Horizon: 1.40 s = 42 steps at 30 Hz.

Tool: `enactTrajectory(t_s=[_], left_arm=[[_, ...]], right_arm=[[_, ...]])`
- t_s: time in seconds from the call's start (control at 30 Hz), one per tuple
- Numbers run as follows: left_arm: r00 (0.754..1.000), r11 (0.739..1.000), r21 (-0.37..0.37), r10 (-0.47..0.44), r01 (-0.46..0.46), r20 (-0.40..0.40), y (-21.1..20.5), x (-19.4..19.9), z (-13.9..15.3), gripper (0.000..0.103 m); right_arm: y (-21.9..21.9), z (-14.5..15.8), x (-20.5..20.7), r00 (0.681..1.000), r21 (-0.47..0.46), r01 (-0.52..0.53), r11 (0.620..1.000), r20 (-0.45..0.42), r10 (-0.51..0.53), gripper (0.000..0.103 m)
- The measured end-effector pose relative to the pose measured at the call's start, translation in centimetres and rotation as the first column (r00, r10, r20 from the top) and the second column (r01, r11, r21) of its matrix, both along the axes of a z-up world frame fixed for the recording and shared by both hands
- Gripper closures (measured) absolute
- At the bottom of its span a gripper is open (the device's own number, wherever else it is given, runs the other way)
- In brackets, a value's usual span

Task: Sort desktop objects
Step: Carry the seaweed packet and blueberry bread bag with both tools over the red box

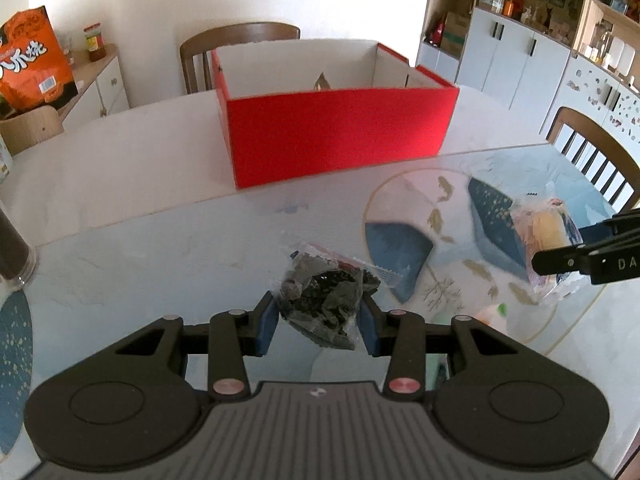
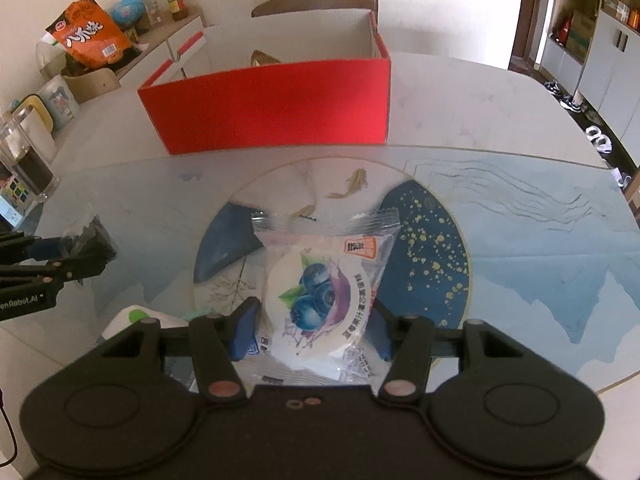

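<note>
Orange bag [image 2: 90, 34] reads "八爪烧"; left gripper [image 2: 86, 258] reads "nRobot.AI".

Between your left gripper's [image 1: 318, 322] fingers sits the tea packet [image 1: 324, 300]; the open box [image 1: 336, 136] stands straight ahead beyond them, a chair [image 1: 240, 40] behind it. Between your right gripper's [image 2: 312, 332] fingers sits the pastry packet [image 2: 320, 292], above the table mat [image 2: 520, 240], the box ahead.
</note>
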<state>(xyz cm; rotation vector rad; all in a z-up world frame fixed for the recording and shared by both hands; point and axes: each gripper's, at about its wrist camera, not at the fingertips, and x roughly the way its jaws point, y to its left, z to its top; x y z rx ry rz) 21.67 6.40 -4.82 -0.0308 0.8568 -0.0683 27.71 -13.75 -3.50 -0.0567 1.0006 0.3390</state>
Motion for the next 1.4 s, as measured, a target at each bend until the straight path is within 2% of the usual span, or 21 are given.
enactTrajectory(t_s=[0.67, 0.97, 1.27, 1.4], left_arm=[[0.995, 1.000, -0.020, -0.019, 0.021, 0.096, -1.2, 2.4, 7.6, 0.062], [0.987, 1.000, -0.013, -0.007, 0.009, 0.158, -1.4, 4.9, 11.3, 0.062], [0.981, 1.000, 0.003, 0.005, -0.005, 0.195, -1.2, 8.0, 13.4, 0.062], [0.981, 1.000, -0.015, 0.014, -0.011, 0.195, -0.7, 9.2, 13.7, 0.062]], right_arm=[[0.1, 7.2, 1.0, 0.991, 0.016, -0.053, 0.998, 0.124, 0.051, 0.047], [1.1, 9.9, 2.4, 0.982, 0.020, -0.076, 0.997, 0.177, 0.071, 0.047], [2.2, 11.6, 4.4, 0.974, 0.014, -0.080, 0.997, 0.215, 0.076, 0.047], [2.8, 12.1, 5.5, 0.970, 0.012, -0.081, 0.997, 0.230, 0.076, 0.047]])
